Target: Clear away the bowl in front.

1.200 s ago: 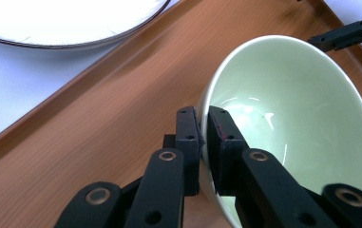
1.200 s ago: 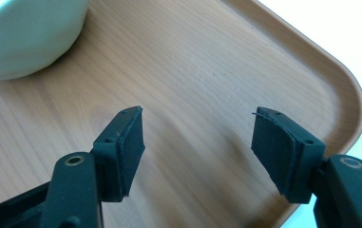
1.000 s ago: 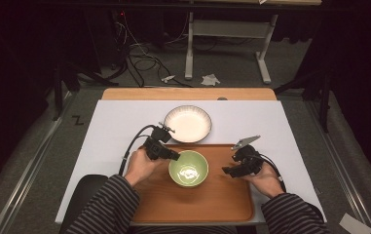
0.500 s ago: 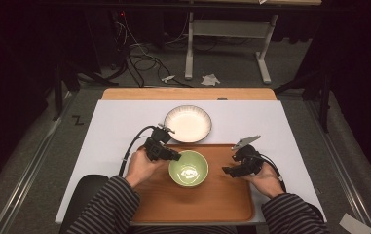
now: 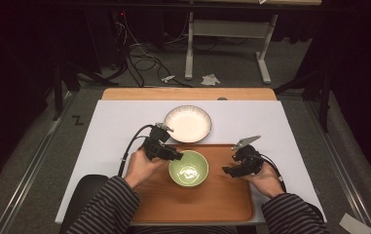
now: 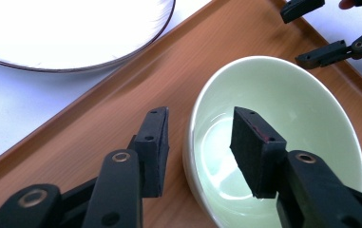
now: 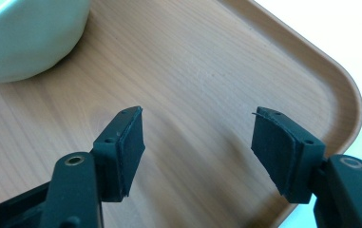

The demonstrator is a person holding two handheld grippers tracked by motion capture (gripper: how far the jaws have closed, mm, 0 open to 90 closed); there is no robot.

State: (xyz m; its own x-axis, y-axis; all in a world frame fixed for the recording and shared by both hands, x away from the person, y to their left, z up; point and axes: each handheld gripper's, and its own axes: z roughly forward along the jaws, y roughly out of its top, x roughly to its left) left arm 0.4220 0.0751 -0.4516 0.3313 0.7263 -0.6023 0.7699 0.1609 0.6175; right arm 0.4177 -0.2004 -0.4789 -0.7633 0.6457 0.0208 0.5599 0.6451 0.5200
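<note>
High view: green bowl (image 5: 188, 168) sits on the wooden tray (image 5: 207, 204), toward its far edge, with the white plate (image 5: 188, 123) just beyond the tray on the white table cover (image 5: 110, 126). My left gripper (image 5: 176, 157) is at the bowl's left rim, hand behind it on the tray's near-left part; my right gripper (image 5: 228, 171) rests over the tray to the right of the bowl, apart from it, jaws pointing toward the bowl. Left gripper view: my left gripper (image 6: 198, 147) straddles the bowl (image 6: 283, 118) at its rim, one pad outside the wall over the tray (image 6: 98, 128), the other inside the hollow; the jaws have just been opening, and a gap shows between each pad and the rim, so nothing is pinched. The plate (image 6: 69, 33) lies at top left, partly off the tray's edge line, on the white cover (image 6: 12, 114); the other gripper's tips show at top right. Right gripper view: my right gripper (image 7: 197, 137) has its fingers spread wide over bare tray wood (image 7: 207, 61), nothing between them; the bowl (image 7: 26, 38) is at top left, clear of the pads, and the tray's rounded corner is at the right
</note>
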